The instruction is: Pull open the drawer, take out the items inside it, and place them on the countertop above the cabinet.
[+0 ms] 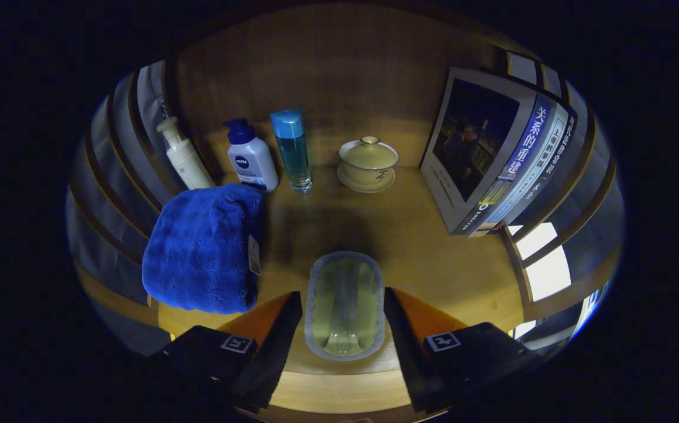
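The gripper [344, 329] stands with fingers apart, flanking a pale green oval item with a grey rim [345, 305] lying flat on the wooden countertop [427, 235], apparently just set down, a folded blue plush towel [204, 247] at ten o'clock.

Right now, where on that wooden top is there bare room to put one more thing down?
Bare wood lies mid-countertop, between the blue towel and the books, ahead of the lidded cup. The back left is crowded with three bottles. The gripper, jaws open, straddles an oval item.
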Available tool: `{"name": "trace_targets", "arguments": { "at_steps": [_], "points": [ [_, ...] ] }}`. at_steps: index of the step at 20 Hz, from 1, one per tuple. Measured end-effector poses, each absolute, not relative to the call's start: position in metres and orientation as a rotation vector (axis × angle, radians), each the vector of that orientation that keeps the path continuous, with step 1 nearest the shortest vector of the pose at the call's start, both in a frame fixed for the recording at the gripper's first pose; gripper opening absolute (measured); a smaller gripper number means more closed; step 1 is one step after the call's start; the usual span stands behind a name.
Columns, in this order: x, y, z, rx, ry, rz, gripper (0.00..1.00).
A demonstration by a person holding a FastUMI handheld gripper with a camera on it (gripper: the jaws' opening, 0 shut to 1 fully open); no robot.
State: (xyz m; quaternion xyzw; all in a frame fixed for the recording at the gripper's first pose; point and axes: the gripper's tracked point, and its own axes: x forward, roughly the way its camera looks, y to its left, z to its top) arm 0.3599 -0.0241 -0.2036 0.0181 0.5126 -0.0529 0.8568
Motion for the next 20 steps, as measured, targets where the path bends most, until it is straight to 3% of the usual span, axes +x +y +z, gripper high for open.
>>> {"name": "trace_targets", "arguments": {
  "at_steps": [10, 20],
  "points": [
    [0.343, -0.016, -0.17, 0.057, 1.013, -0.096, 0.95],
    [0.27, 0.027, -0.09, 0.06, 0.844, 0.004, 0.97]
  ]
}}
